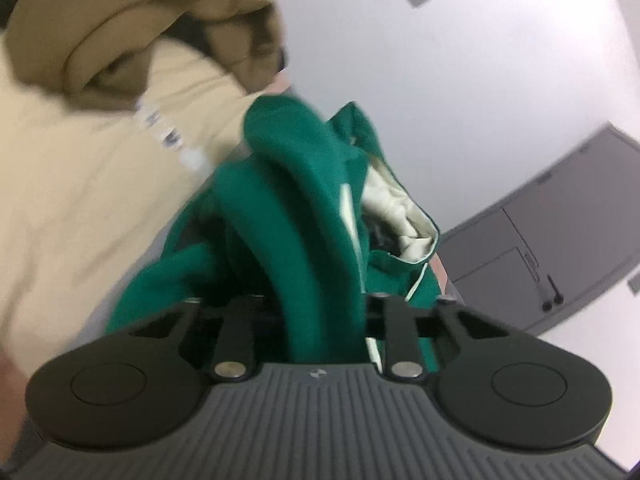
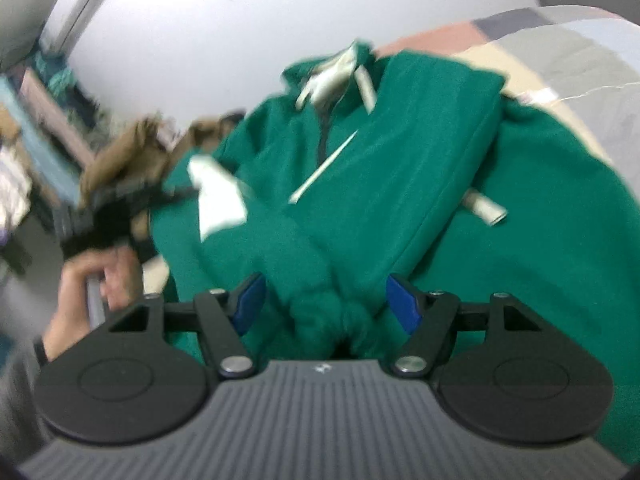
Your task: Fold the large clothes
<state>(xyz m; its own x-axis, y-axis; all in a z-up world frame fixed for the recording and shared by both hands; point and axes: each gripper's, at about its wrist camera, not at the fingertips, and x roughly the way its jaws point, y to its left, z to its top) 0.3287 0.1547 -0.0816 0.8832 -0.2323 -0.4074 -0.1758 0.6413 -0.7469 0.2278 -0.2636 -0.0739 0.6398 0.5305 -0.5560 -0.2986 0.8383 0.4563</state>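
Observation:
A green hoodie [image 2: 400,184] with white drawstrings and a pale hood lining lies bunched on a bed. In the left wrist view the hoodie [image 1: 296,216] hangs up from my left gripper [image 1: 316,312], which is shut on a thick fold of it; the fingertips are hidden by cloth. In the right wrist view my right gripper [image 2: 326,304] has a gathered bunch of the green fabric between its blue pads [image 2: 406,304], with the jaws fairly wide around it. My left gripper [image 2: 112,216] shows at the left of the right wrist view, in a hand, at the hoodie's edge.
A tan garment [image 1: 132,28] and a cream one with printed letters [image 1: 92,184] lie beside the hoodie. The bed has a patchwork cover [image 2: 560,60]. A white wall [image 1: 460,80] and a grey door [image 1: 560,248] stand behind. Shelving with clutter [image 2: 24,152] is at the far left.

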